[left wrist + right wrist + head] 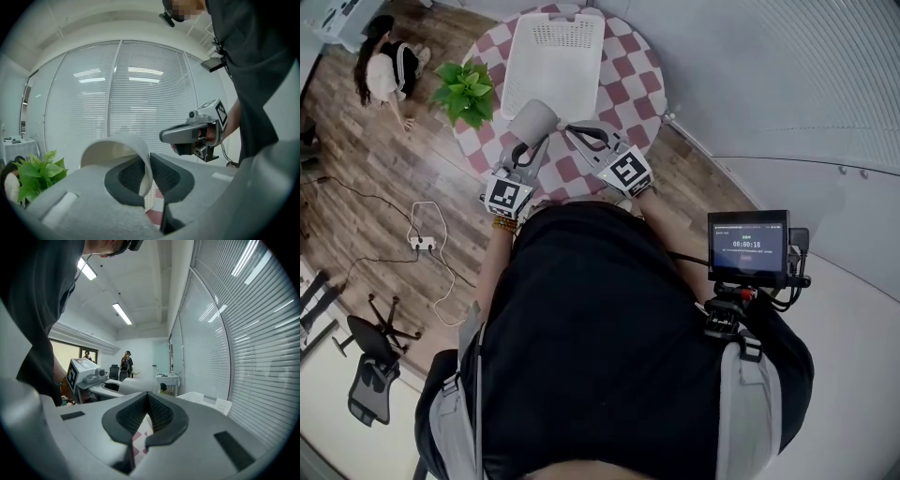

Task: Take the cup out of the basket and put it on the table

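Note:
A grey-white cup hangs above the checkered table, just in front of the white basket. My left gripper is shut on its rim, and in the left gripper view the cup's wall sits pinched between the two dark pads, with the mouth tilted up. My right gripper is beside it on the right, jaws shut with nothing between them. From the right gripper view the cup and a corner of the basket show.
A potted green plant stands at the table's left edge, close to the cup. The round table is small and the basket fills its far half. A person crouches on the wooden floor at far left. Cables lie on the floor.

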Available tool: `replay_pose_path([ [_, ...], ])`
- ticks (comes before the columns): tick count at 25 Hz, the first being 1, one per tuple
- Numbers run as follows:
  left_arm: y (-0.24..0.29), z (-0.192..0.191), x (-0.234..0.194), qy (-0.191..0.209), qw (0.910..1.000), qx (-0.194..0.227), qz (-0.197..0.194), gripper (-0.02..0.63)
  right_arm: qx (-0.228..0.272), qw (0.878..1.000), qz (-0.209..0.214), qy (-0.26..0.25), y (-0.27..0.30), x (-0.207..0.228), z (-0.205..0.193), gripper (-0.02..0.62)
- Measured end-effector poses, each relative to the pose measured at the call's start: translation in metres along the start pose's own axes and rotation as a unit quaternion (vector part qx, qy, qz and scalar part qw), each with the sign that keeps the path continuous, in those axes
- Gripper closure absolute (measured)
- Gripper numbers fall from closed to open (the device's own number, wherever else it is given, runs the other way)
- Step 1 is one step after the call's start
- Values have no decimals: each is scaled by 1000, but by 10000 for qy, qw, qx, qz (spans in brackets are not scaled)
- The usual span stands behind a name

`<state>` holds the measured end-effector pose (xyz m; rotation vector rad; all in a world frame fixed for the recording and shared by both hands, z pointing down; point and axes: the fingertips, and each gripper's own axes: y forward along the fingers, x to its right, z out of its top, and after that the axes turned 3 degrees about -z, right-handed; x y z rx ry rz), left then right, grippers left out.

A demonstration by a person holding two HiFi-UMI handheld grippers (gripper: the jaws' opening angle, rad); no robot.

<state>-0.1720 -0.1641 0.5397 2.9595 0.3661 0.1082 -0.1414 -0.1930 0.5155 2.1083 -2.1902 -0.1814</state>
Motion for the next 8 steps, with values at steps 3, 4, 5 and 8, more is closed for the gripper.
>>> replay_pose_path([
  [3, 5, -8, 12, -97, 9999, 35, -85, 572, -31, 10000, 0, -73, -11, 0, -12, 586],
  [4, 12, -9, 21, -127, 9997, 64, -217, 572, -87, 9999, -120, -41, -22, 3, -13, 586],
  [5, 17, -6, 30, -144, 9992, 84, -367, 572, -163, 9995, -270, 1, -32, 5, -13, 586],
  [8, 25, 6, 48, -178, 9967, 120, -776, 572, -353, 9970, -677, 93, -54, 6, -7, 586],
])
